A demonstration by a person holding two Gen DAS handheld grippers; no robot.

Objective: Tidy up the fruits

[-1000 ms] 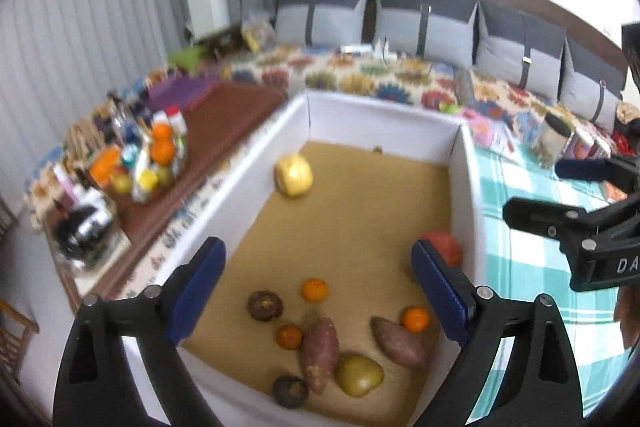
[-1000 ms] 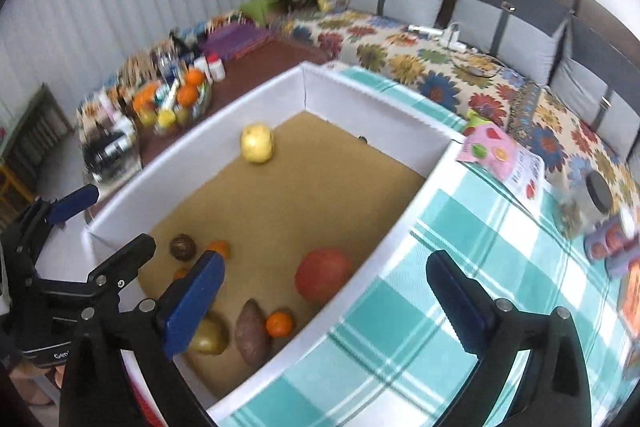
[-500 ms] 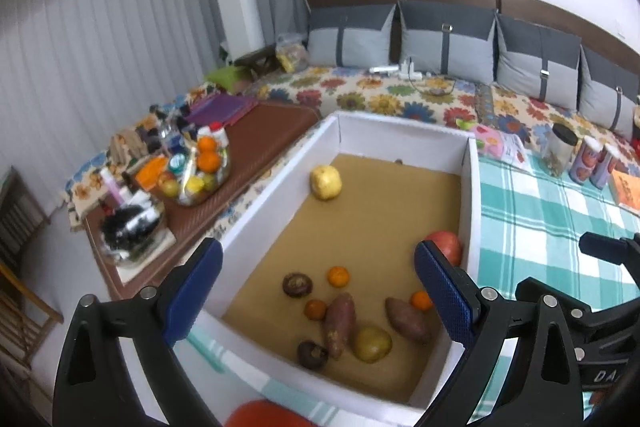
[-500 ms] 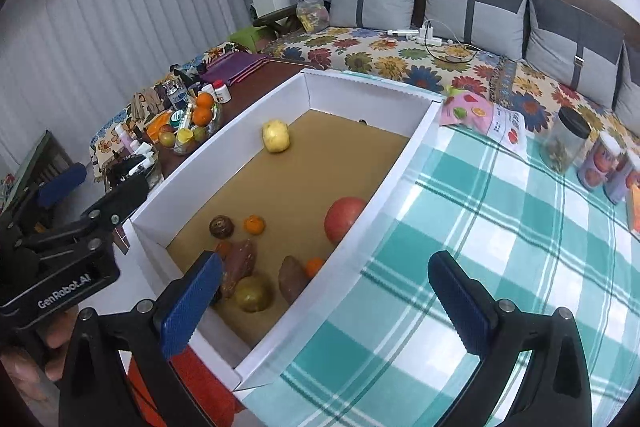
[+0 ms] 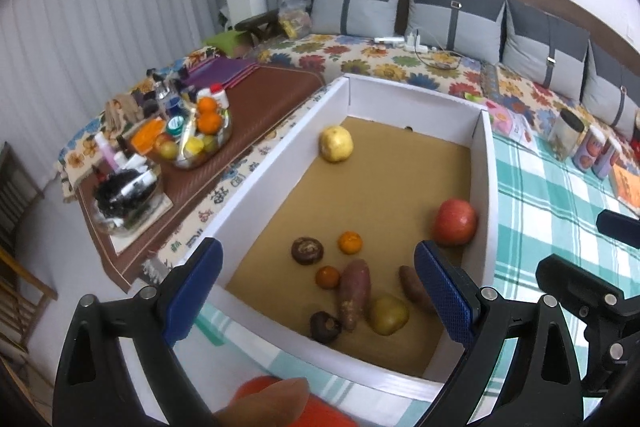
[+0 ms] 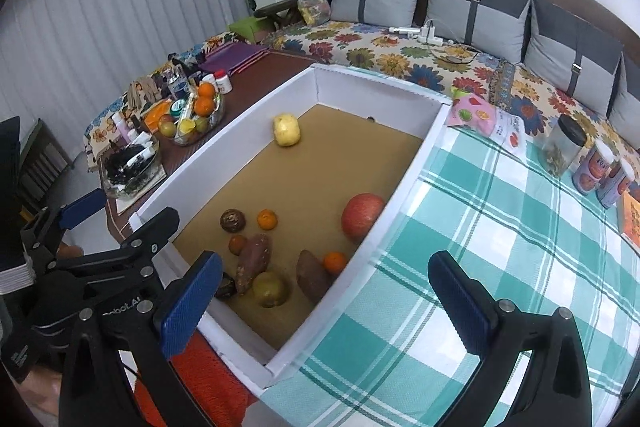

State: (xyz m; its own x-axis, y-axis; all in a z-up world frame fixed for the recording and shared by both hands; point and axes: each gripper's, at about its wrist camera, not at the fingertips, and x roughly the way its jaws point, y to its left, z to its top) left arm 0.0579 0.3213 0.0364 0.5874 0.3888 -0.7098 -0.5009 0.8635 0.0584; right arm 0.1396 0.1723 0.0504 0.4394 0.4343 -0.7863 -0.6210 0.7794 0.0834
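A white box (image 5: 485, 163) (image 6: 404, 183) with a brown floor holds the fruit. A yellow fruit (image 5: 336, 143) (image 6: 286, 130) lies at its far end and a big red fruit (image 5: 455, 215) (image 6: 362, 215) rests by the right wall. Near the front sit small oranges (image 5: 350, 242), two sweet potatoes (image 5: 353, 291), a greenish fruit (image 5: 388, 315) and dark round fruits (image 5: 307, 250). My left gripper (image 5: 318, 297) hovers open above the box's near end, holding nothing. My right gripper (image 6: 328, 307) is open and held over the box's near right corner.
A brown side table (image 5: 256, 103) left of the box carries a glass bowl of fruit (image 5: 196, 139) and bottles. A teal checked cloth (image 6: 500, 247) covers the table on the right, with jars and cans (image 6: 562, 147) at its far edge. A cushioned sofa (image 5: 440, 27) runs behind.
Both grippers have drawn back and risen from the box, so the whole box and room show. A fingertip and something orange now appear at the left view's bottom edge.
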